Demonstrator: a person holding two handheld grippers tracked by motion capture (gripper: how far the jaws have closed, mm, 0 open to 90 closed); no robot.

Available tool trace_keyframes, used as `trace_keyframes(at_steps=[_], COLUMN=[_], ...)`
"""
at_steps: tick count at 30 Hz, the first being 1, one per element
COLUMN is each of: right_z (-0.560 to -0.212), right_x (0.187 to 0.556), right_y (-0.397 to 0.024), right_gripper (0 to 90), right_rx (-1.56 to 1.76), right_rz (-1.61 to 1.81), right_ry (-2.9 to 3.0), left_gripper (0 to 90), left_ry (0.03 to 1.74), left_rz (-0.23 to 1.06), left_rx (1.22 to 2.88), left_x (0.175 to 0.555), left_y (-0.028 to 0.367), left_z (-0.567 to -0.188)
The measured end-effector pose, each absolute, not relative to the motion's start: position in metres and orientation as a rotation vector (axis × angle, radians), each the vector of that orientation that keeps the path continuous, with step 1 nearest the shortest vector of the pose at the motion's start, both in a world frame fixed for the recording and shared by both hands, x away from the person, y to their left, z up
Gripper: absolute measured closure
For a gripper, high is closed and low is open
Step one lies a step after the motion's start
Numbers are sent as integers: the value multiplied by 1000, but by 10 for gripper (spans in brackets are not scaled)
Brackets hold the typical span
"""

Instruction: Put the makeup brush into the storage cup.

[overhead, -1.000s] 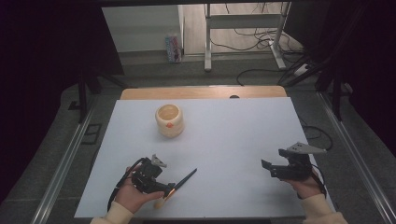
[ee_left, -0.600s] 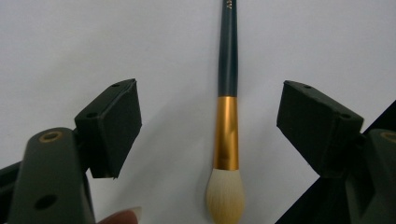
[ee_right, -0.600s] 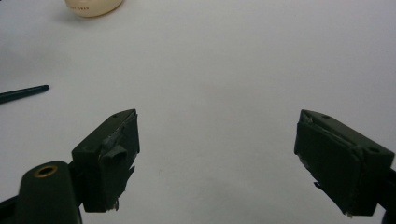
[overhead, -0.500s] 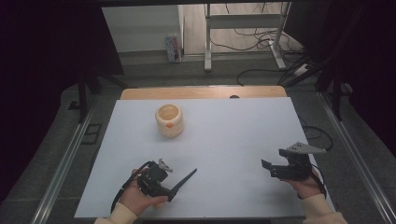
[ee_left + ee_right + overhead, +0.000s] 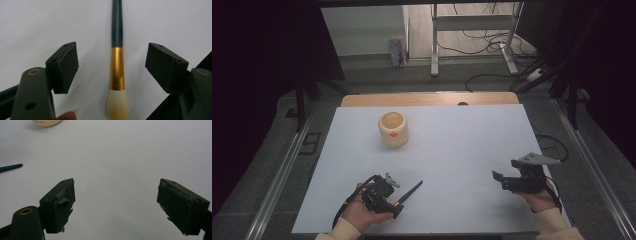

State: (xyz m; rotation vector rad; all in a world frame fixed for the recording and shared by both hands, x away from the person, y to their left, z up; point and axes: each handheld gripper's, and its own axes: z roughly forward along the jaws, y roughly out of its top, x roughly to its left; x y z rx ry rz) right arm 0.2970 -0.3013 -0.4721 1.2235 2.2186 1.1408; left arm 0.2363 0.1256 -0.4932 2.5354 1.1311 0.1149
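A makeup brush (image 5: 117, 25) with a dark handle, gold ferrule and pale bristles lies flat on the white table (image 5: 462, 150). My left gripper (image 5: 115, 66) straddles its ferrule with both pads clear of it. Its jaws have just been closing a little and stay open around the brush. From above, the left gripper (image 5: 394, 202) sits at the near left over the bristle end, and the brush (image 5: 412, 190) handle points away to the right. My right gripper (image 5: 504, 181) rests at the near right, open and holding nothing (image 5: 116, 205).
A cream cup (image 5: 393, 129) stands at the back left of the table; its base also shows in the right gripper view (image 5: 46, 122). The brush handle tip (image 5: 10, 167) is at that view's left edge. A wooden board (image 5: 427, 99) borders the far edge.
The left gripper has shifted slightly toward the brush and now covers its ferrule end from above. The right gripper has stayed where it was.
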Motion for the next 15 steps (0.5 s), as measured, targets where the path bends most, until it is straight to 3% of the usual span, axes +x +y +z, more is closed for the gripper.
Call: trace_keyframes(at_steps=[15], right_z=[-473], right_x=[297], right_y=[-302], right_gripper=[150], right_rx=[1226], right_rz=[1129], right_ry=[2223], left_gripper=[377], left_ry=[1087], left_rz=[110], left_rx=[2614], left_x=[233], left_y=[118], left_z=[-500])
